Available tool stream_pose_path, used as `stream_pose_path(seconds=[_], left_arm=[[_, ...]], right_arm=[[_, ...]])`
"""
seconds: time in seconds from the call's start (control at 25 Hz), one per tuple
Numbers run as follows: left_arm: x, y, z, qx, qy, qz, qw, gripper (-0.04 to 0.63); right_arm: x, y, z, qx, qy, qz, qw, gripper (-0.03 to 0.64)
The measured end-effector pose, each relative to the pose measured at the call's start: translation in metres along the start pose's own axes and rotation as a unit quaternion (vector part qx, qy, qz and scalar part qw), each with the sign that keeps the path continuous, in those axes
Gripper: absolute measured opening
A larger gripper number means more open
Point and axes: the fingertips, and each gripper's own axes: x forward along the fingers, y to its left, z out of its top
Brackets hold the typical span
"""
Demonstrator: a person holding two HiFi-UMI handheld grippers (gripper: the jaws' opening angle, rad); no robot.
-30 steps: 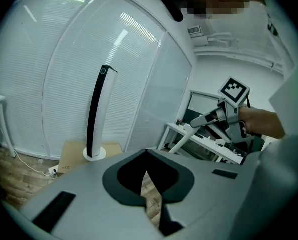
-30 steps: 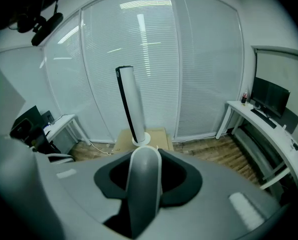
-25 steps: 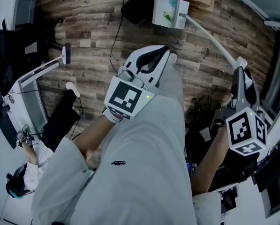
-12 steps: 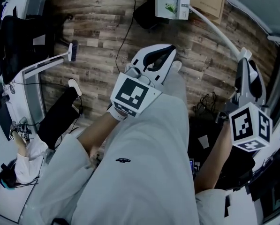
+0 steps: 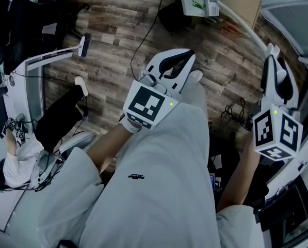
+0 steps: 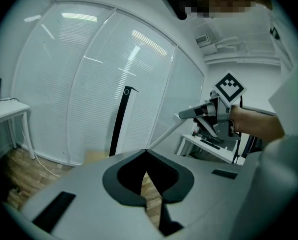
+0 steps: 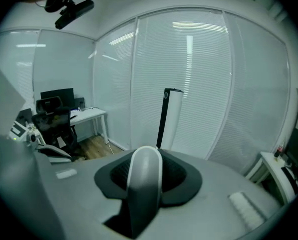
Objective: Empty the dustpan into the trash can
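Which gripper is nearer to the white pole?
Right. The right gripper is closed on the white pole, which stands between its jaws. The left gripper does not touch the pole and sits further left in the head view.

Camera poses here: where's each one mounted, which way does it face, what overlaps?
Head view: on the head, steeply down at the floor; shows the leg, left gripper, right gripper.
Left gripper view: on that gripper, along its shut, empty jaws toward blinds; shows the right gripper on a pole.
Right gripper view: on that gripper, toward blinds and a desk; its jaws grip the pole.
Shared: right gripper in head and left gripper views; blinds in both gripper views.
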Motion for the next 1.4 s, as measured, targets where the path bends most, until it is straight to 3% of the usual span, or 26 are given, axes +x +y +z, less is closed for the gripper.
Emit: stream_pose_path(seconds=[0.32, 0.52, 0.76, 1.16, 1.4], left_arm=[[-0.008, 0.019, -0.002, -0.014, -0.01, 0.029, 0.9994, 0.006], [-0.013, 0.033, 0.0, -0.029, -0.014, 0.046, 0.9985, 0.006], [-0.021, 0.049, 0.001, -0.033, -0.021, 0.058, 0.9975, 0.006], [-0.034, 0.069, -0.005, -0.047, -0.026, 0.079, 0.9954, 0.006], [-0.047, 0.079, -0.009, -0.054, -0.029, 0.091, 0.994, 0.006]], right_arm=[[0.021, 0.025, 0.014, -0.078, -0.008, 0.031, 0.996, 0.114], [0.028, 0.046, 0.025, -0.152, -0.016, 0.048, 0.987, 0.114], [0.036, 0.072, 0.032, -0.198, -0.021, 0.061, 0.978, 0.114], [0.041, 0.125, 0.034, -0.282, -0.045, 0.098, 0.953, 0.115], [0.036, 0.151, 0.025, -0.348, -0.05, 0.111, 0.93, 0.117]])
